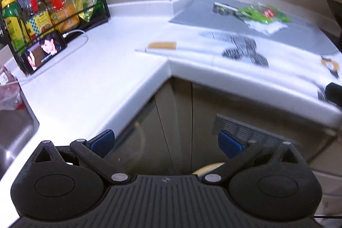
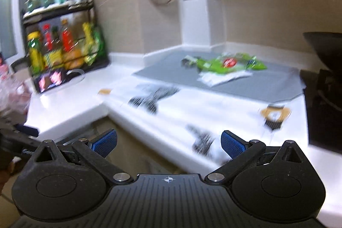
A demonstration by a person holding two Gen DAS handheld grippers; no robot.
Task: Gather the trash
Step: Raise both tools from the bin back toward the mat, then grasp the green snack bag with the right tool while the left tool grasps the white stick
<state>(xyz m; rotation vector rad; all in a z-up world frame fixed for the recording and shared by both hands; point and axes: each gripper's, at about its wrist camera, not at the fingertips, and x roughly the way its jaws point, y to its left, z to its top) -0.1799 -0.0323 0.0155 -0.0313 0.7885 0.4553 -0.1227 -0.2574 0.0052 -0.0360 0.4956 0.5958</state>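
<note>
A white L-shaped kitchen worktop (image 1: 89, 82) carries one grey mat (image 2: 245, 87) in its far corner. On the mat lies one crumpled green plastic wrapper (image 2: 226, 64) atop a white one, well apart from both pairs of fingers. The left gripper (image 1: 165, 144) and right gripper (image 2: 168, 143) hang released, spread wide, grasping nothing, before the worktop's edge.

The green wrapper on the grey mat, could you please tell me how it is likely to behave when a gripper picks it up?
The green wrapper lies flat and crumpled on the grey mat, so it is probably thin, floppy film and very light. It would likely sag from open pads closing on one edge, and its glossy surface may slip.
</note>
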